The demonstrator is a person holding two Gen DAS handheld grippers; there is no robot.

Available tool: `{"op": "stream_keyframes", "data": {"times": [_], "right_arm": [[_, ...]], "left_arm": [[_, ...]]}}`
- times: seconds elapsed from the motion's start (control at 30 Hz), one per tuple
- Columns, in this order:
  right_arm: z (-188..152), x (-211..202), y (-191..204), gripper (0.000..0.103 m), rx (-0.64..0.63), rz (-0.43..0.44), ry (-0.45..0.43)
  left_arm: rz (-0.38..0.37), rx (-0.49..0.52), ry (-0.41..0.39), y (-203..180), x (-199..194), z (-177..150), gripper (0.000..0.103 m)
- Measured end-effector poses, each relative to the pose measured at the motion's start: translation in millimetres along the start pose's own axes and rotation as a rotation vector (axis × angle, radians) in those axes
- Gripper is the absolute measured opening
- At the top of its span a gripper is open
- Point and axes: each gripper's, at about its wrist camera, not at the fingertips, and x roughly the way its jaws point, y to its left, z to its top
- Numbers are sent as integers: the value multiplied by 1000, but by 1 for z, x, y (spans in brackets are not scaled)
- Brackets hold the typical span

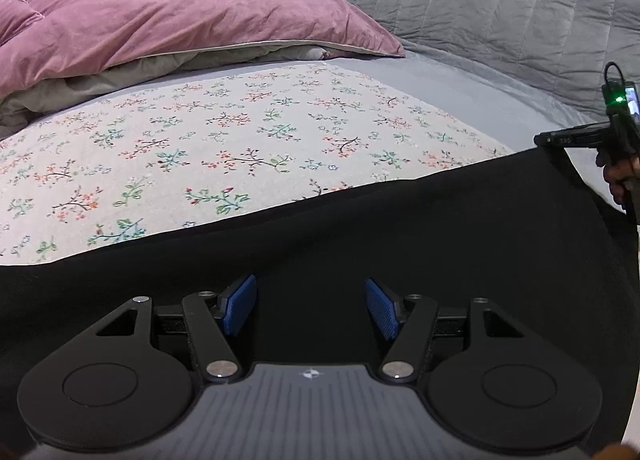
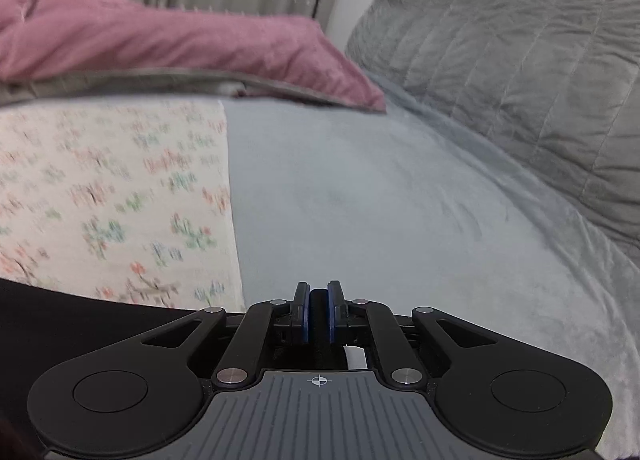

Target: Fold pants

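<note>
Black pants [image 1: 360, 220] lie spread along the near edge of the bed, over a floral cloth [image 1: 224, 140]. My left gripper [image 1: 310, 310] hovers just above the dark fabric with its blue pads [image 1: 240, 304] wide apart and nothing between them. At the right edge of the left wrist view the right gripper [image 1: 546, 139] reaches the far right corner of the pants. In the right wrist view the right gripper [image 2: 319, 310] is shut, its blue pads pressing a fold of black cloth [image 2: 319, 300]. More of the pants [image 2: 80, 324] shows at the lower left there.
A pink duvet [image 1: 160, 28] with a grey lining is heaped at the back left of the bed. A grey quilted pillow [image 1: 500, 8] leans at the back right. A pale blue-grey sheet [image 2: 380, 200] covers the mattress right of the floral cloth [image 2: 112, 196].
</note>
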Motion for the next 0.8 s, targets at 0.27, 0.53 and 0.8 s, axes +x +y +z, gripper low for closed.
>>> {"op": "stream_keyframes", "data": {"times": [0.27,0.53,0.8], "right_arm": [[6,-44,-5,58,16,48,40],[-12,-123,-28,63,147,182,149],[-57,-161,-54,62,384,273,239]], "left_arm": [[17,-109,26,15,-15,7,82],[29,-212,79,3,-55,-10,86],[14,-380,110,4,-94,-40,91]]}}
